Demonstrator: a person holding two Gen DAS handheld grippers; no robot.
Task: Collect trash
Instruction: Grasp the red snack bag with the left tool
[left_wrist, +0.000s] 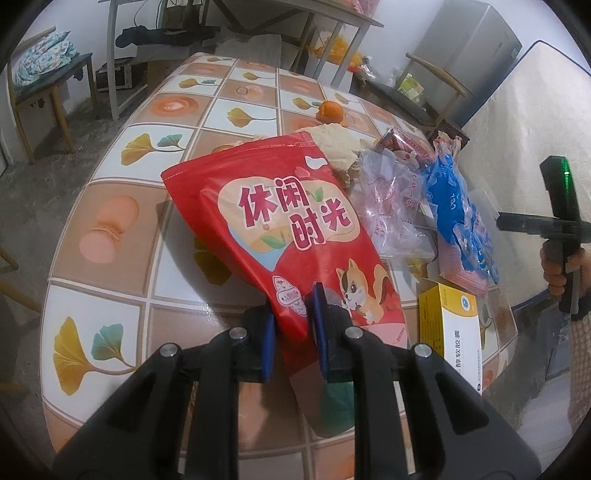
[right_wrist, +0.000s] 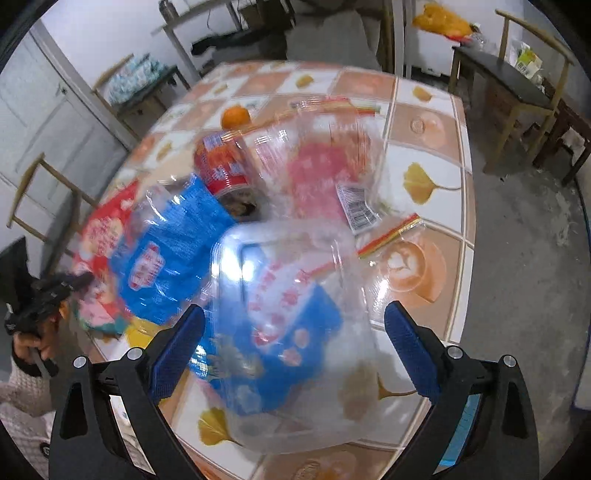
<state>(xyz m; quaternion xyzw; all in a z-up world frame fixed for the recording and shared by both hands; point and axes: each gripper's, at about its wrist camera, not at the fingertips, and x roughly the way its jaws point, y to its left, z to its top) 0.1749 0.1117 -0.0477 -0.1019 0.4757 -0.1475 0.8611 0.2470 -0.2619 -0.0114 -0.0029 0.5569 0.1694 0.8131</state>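
The left gripper (left_wrist: 291, 328) has its jaws clamped on the bottom corner of a red snack bag (left_wrist: 280, 225), tilted above the tiled surface (left_wrist: 110, 221). Right of it lie clear wrappers (left_wrist: 391, 206), a blue packet (left_wrist: 458, 218) and a yellow box (left_wrist: 448, 325) at the near edge. The right gripper (right_wrist: 295, 350) hangs with jaws spread wide around a blurred clear plastic container (right_wrist: 295, 332), pads apart from it.

Snack pouch (left_wrist: 295, 221) raised over the tabletop (left_wrist: 122, 229), wrappers (left_wrist: 391, 206) heaped to its right. Box (left_wrist: 448, 328) set at near right. Orange (left_wrist: 330, 110) placed behind the heap.
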